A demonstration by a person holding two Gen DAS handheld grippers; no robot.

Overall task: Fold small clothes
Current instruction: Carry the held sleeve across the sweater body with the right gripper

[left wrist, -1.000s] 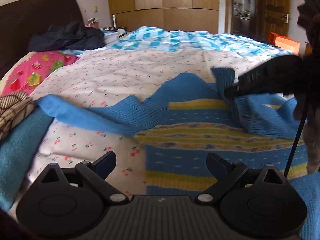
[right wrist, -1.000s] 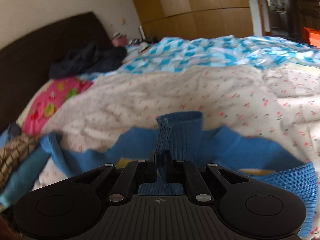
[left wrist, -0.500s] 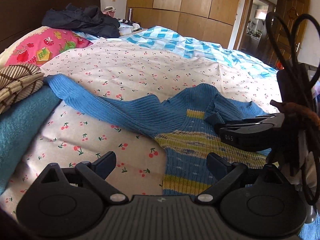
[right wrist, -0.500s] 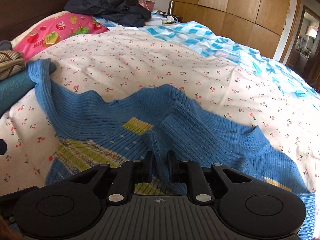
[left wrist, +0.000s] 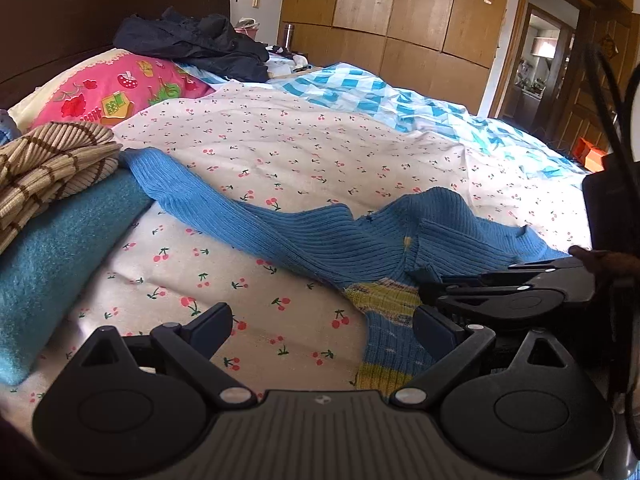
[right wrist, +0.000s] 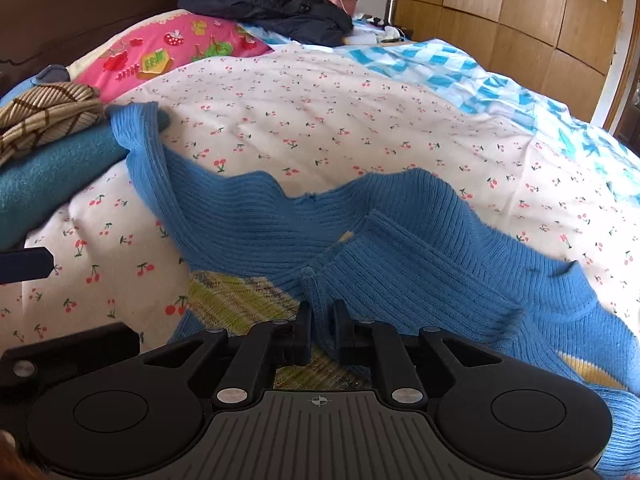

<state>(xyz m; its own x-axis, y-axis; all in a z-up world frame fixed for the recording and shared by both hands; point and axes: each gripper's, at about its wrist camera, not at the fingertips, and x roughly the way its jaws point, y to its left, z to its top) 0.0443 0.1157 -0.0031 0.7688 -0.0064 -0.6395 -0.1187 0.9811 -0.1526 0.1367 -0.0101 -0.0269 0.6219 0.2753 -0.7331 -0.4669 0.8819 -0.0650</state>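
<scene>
A blue ribbed sweater (right wrist: 260,232) with yellow stripes lies spread on the cherry-print sheet (right wrist: 320,128). One sleeve (right wrist: 420,280) is folded across its body. The other sleeve (right wrist: 136,140) stretches left towards a pile of clothes. My right gripper (right wrist: 322,320) sits low over the sweater. Its jaws stand slightly apart with the folded sleeve's cuff lying loose between them. The left wrist view shows that gripper (left wrist: 424,284) from the side, resting on the sweater (left wrist: 320,240). My left gripper (left wrist: 322,318) is wide open over the sheet at the sweater's left edge and holds nothing.
A teal folded cloth (left wrist: 60,248) with a beige striped garment (left wrist: 48,160) on top sits at the left. Behind them are a pink pillow (left wrist: 120,92) and a dark jacket (left wrist: 192,44). A blue-and-white checked quilt (left wrist: 380,96) covers the bed's far side, before wooden wardrobes.
The right gripper carried the sleeve down across the sweater's body and its jaws parted a little. The left gripper shifted left, off the sweater's striped part. Both views rolled.
</scene>
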